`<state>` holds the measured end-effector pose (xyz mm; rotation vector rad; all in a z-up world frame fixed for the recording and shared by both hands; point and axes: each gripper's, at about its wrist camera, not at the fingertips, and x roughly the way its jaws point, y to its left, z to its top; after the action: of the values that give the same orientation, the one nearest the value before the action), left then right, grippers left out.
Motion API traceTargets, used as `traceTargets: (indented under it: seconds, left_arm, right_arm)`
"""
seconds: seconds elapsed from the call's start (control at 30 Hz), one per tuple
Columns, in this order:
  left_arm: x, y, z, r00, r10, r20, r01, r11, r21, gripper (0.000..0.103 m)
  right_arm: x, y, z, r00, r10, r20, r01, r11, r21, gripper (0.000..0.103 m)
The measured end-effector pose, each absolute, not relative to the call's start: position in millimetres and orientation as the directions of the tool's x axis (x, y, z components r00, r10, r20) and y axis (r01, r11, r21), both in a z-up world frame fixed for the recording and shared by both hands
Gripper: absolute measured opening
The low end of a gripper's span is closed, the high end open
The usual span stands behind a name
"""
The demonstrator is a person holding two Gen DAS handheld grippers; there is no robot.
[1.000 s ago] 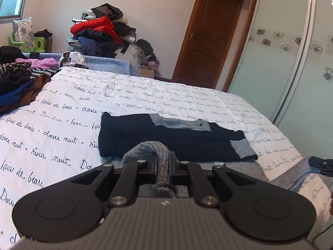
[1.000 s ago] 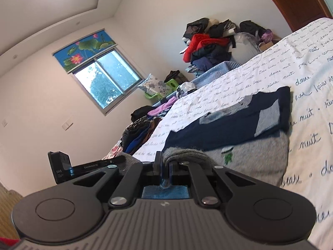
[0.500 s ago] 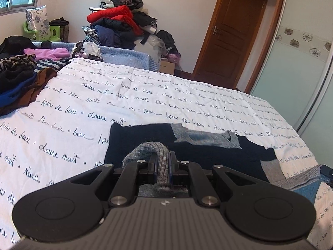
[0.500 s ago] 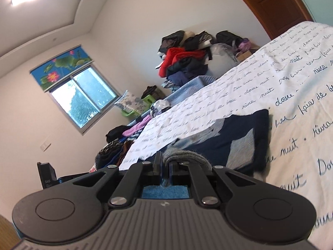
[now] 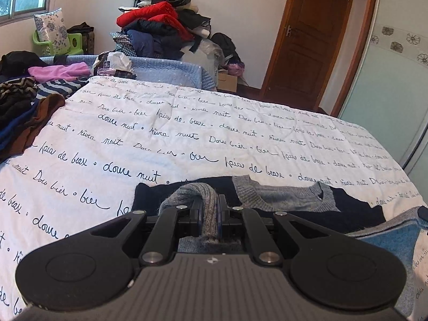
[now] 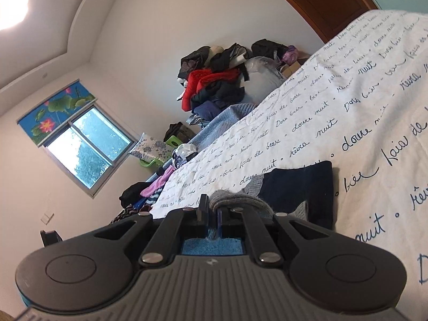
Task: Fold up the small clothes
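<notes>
Grey sweater hem (image 5: 207, 208) pinched in left claw (image 5: 208, 214), navy body just beyond

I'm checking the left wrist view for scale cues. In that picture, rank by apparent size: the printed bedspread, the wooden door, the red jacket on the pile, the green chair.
Largest to smallest:
1. Printed bedspread
2. Wooden door
3. Red jacket
4. Green chair, mostly hidden by a cushion, so its rank is unsure.

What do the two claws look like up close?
Both look alike. The left claw is matte black, with two slanted bars joined by shiny silver bolts, big round discs at each side and a grey ribbed body bearing a tiny white mark. Its inner pads are blue. The right claw matches it, with a bright blue spongy patch behind the fingers. No cables, sleeves or hands show.
</notes>
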<state>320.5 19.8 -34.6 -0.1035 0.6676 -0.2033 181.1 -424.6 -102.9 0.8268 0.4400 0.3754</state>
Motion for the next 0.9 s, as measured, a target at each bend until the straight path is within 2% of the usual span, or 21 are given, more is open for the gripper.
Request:
traceTargets:
  seconds: [0.6,0.73,0.87,0.9]
  left_arm:
    - [381.3,16.3,-56.2,0.744,-0.163,-0.648,0.059,0.982,-0.179,0.01]
    - [393.8,14.9,-65.4,0.728,-0.113,-0.676,0.006,0.987,-0.159,0.011]
    - [401.4,22.9,-76.4,0.689,-0.01,-0.724,-0.125,0.983,-0.133,0.016]
    - [403.4,28.6,-78.7,0.675,0.006,-0.738,-0.173,0.973,-0.15,0.021]
  right_arm:
    - [240.7,-433.5,-128.9,0.856,0.425,-0.293,-0.044,0.626,0.778,0.006]
    - [254.4,-430.9,-133.9,0.852,0.416,-0.318,-0.026,0.64,0.768,0.006]
    - [262.7,-425.7,-141.7,0.838,0.395,-0.377,0.017,0.672,0.74,0.007]
    - [263.9,-424.9,-144.1,0.833,0.392,-0.39,0.026,0.677,0.736,0.007]
